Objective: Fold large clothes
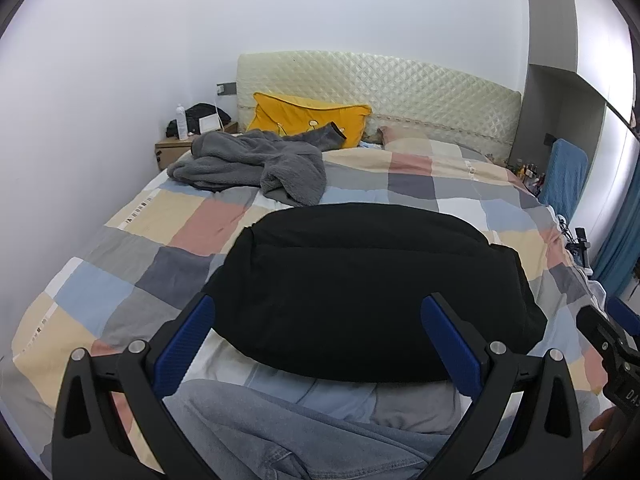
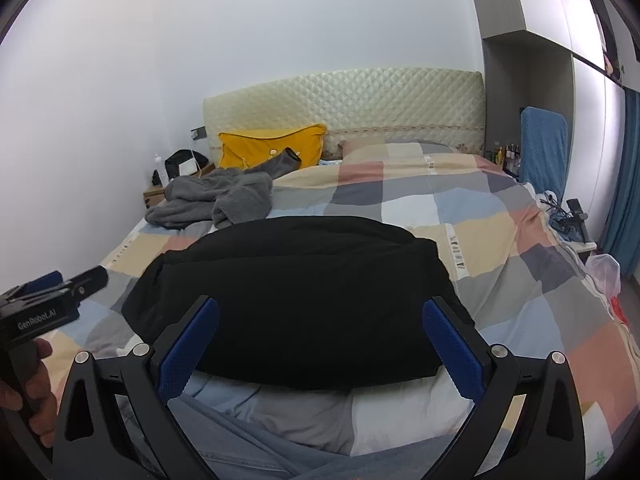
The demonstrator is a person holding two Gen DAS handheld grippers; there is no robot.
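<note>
A black garment (image 1: pixel 360 288) lies folded into a thick rectangle on the checked bedspread (image 1: pixel 132 264), close to the bed's near edge. The same black garment (image 2: pixel 304 296) fills the middle of the right wrist view. My left gripper (image 1: pixel 318 312) hovers just in front of it, open, its blue pads wide apart with nothing between them. My right gripper (image 2: pixel 320 316) stands open the same way, jaws spread wide above the garment's near edge and not touching it. A grey fleece garment (image 1: pixel 256 168) lies crumpled at the far left of the bed.
A yellow pillow (image 1: pixel 308 118) leans on the quilted headboard (image 1: pixel 400 88). A bedside table (image 1: pixel 172 150) with a bottle stands far left. A blue chair back (image 1: pixel 564 176) and cluttered cables sit at the right. The person's jeans-clad legs (image 1: pixel 256 436) are in the foreground.
</note>
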